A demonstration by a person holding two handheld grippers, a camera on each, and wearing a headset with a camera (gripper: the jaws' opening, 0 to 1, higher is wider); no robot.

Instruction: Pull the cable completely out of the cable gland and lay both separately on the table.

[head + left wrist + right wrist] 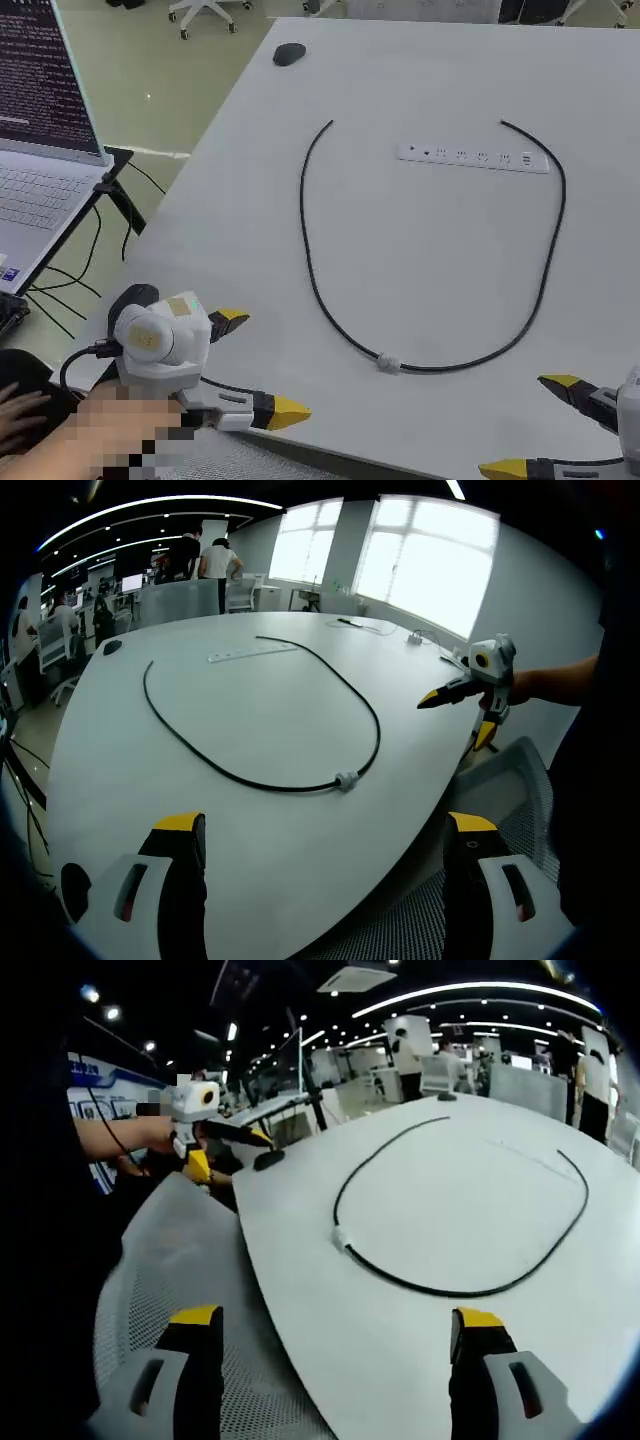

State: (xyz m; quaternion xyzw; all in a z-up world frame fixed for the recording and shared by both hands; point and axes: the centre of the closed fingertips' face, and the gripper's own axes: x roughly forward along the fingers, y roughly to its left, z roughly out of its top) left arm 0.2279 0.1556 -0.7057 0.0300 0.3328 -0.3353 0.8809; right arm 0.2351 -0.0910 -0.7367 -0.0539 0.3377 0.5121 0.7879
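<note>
Near the front edge of the table (430, 260), the cable gland (388, 363) sits threaded on the black cable (304, 215). It lies at the bottom of a wide U-shaped loop whose two ends point toward the far side. The gland is small and pale, so the step in hand, as I judge it, is a first grasp. One gripper should pinch the gland across its body and the other take the cable just beside it, so the pull runs straight along the cable's line. A hold far from the gland would likely just drag the loop.

The left gripper (262, 365) hovers over the near left edge of the table, jaws wide apart and empty, pointing toward the gland. The right gripper (533, 425) hangs at the near right, also spread wide with nothing between its jaws. Both are apart from the cable. A power strip (473, 158) lies between the loop's far ends, away from the gland.
</note>
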